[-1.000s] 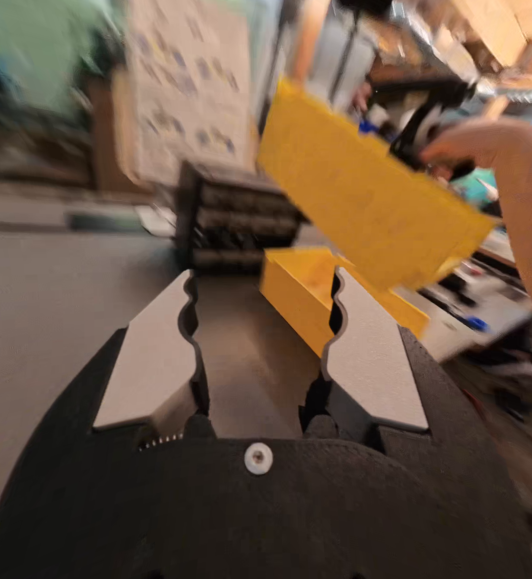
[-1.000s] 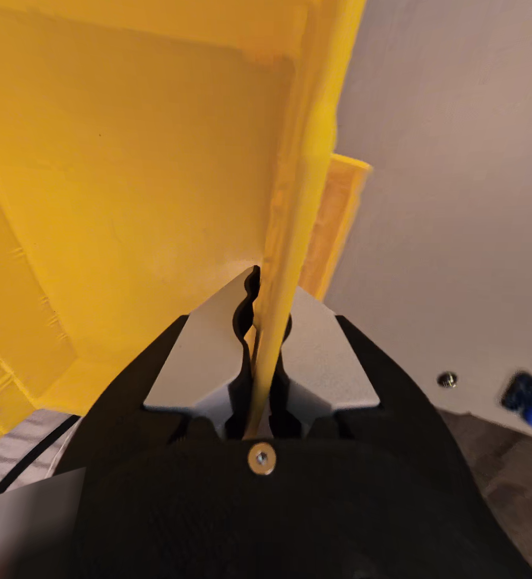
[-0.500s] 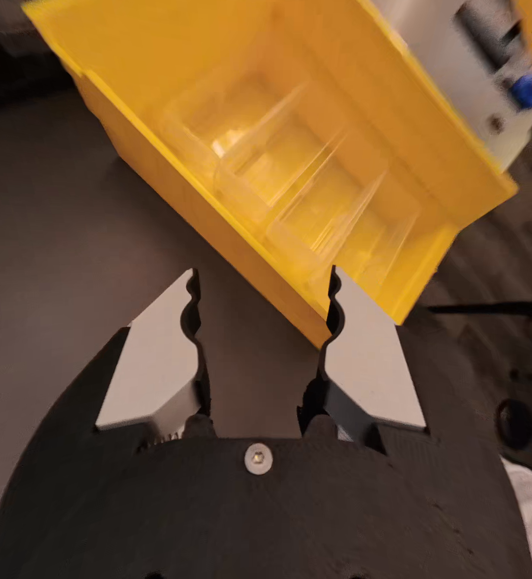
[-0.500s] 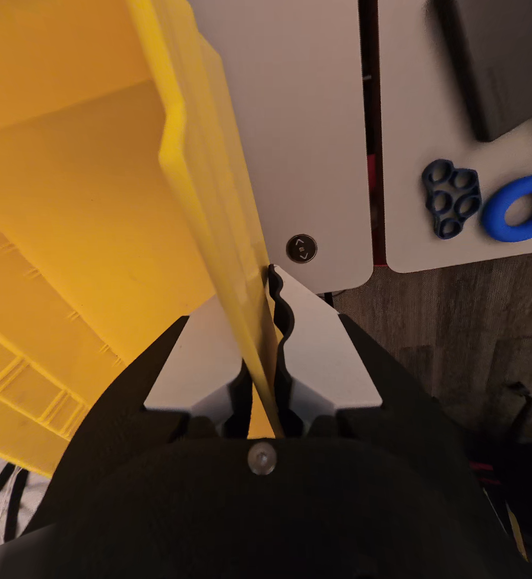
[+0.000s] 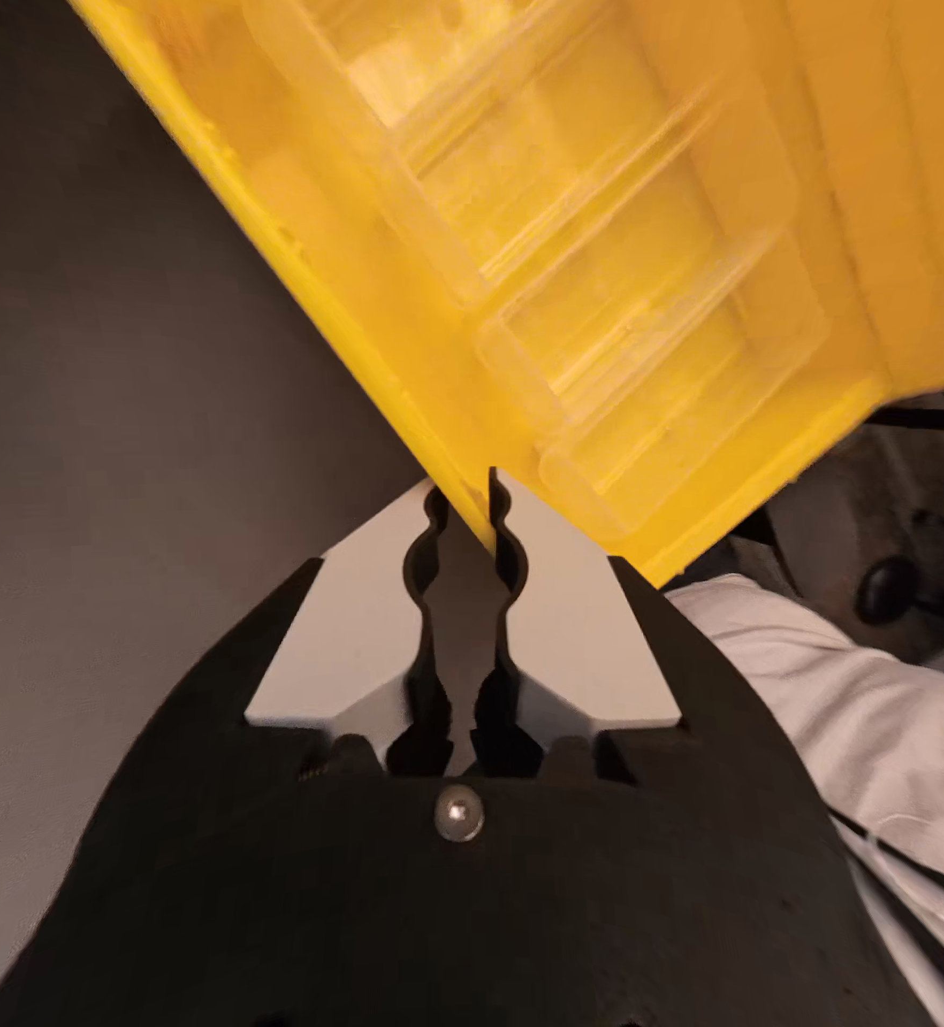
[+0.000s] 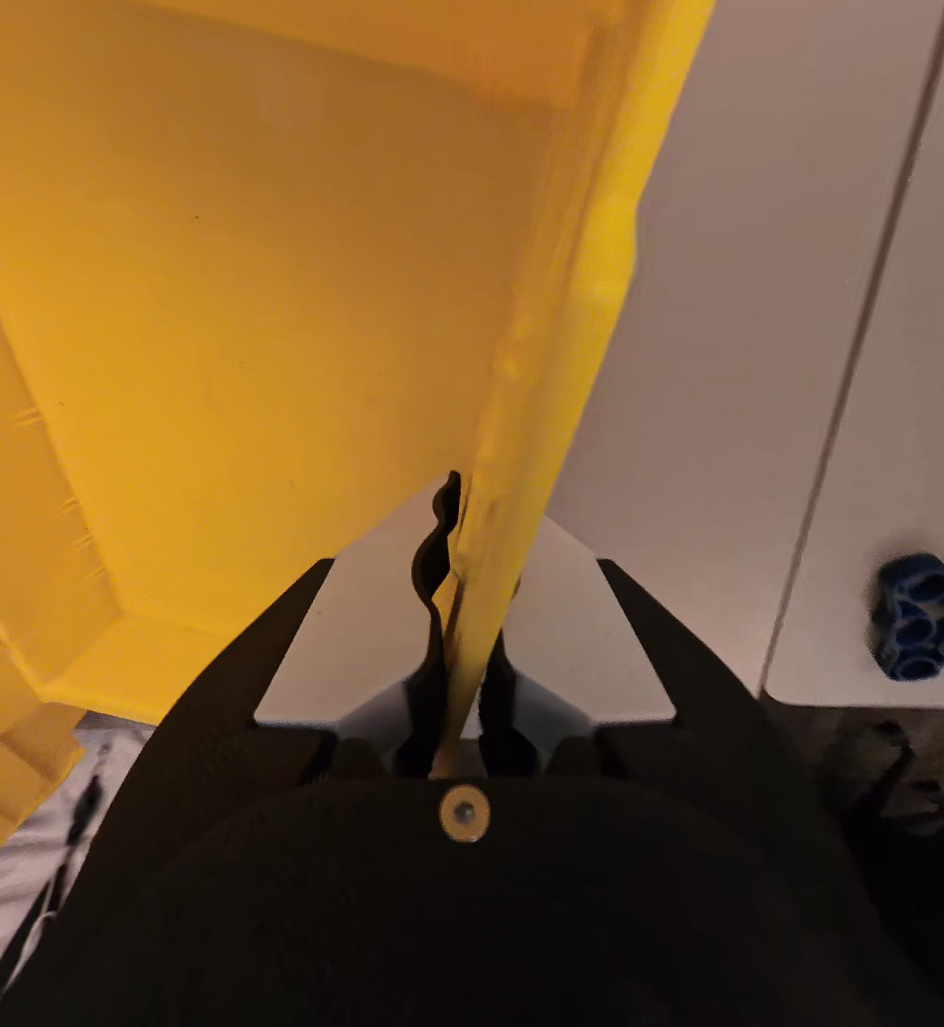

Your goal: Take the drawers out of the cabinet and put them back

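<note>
Drawers of yellow plastic are filling both wrist views. In the left wrist view one yellow drawer (image 5: 514, 233) is lying tilted across the dark bench (image 5: 97, 389), its open inside showing a clear plastic divider insert (image 5: 597, 278), blurred. The left claw (image 5: 461, 489) is sitting at that drawer's near corner, its grey fingers (image 5: 358, 611) drawn close around the thin yellow wall, with the wall's edge lying against the right finger; a narrow gap is showing beside the left finger, so I cannot tell whether it is truly pinching. To the right of this drawer, white cloth (image 5: 848, 750) is lying below its corner.

In the right wrist view a second yellow drawer (image 6: 264, 305) is taking up the left and centre of the frame, its smooth broad face turned to the camera. The right claw (image 6: 472, 500) is clenched on this drawer's thin side wall, which is running down between the fingers (image 6: 358, 628) toward the screw. To the right of this drawer a white bench top (image 6: 736, 389) is showing, and a blue ringed object (image 6: 925, 622) is resting on it, well apart from the drawer. A ribbed yellow part (image 6: 8, 750) is showing at the drawer's lower left.
</note>
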`<state>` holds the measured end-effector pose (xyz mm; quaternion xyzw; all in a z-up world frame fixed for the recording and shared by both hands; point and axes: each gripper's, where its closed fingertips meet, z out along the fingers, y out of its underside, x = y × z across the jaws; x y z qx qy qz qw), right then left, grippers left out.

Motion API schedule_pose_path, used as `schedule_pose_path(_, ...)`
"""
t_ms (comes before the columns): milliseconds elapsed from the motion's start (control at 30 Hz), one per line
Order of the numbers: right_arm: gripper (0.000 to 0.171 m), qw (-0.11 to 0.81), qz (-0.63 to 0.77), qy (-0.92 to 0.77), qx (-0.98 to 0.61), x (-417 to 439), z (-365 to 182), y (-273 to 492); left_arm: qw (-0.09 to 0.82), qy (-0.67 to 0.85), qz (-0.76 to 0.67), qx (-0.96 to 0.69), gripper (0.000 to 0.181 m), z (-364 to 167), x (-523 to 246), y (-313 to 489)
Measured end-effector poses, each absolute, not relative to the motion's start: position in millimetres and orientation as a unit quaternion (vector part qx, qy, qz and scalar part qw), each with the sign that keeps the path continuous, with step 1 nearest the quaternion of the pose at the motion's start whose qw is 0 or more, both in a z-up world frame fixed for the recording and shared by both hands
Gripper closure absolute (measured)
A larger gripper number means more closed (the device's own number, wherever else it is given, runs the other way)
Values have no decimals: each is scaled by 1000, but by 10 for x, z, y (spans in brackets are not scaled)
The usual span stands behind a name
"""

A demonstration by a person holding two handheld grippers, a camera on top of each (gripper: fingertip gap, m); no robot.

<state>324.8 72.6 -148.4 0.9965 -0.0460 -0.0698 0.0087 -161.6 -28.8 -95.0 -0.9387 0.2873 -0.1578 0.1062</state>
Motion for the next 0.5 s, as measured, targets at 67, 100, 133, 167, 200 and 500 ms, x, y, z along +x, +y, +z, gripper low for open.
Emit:
schedule_pose_path(67,167,12,-91,-41,995,3145,-1535,818,102,271,-120,-950,174,-948,-1932,-193)
schedule_pose_path(100,166,8,-91,-37,995,3124,-1530,868,100,257,-111,-955,175,-947,-2091,-154)
schedule_pose_path(133,167,16,-83,-29,996,3119,-1532,882,99,241,-108,-959,177,-944,-2250,-116)
schedule_pose_path(167,166,26,-77,-24,996,3111,-1527,880,100,224,-108,-963,177,-941,-2413,-85)
schedule_pose_path(200,165,35,-77,-19,996,3093,-1510,878,102,207,-109,-967,178,-939,-2586,-60)
schedule_pose_path(500,164,33,-127,-18,991,3106,-1365,898,120,41,-94,-987,178,-911,-4385,-231)
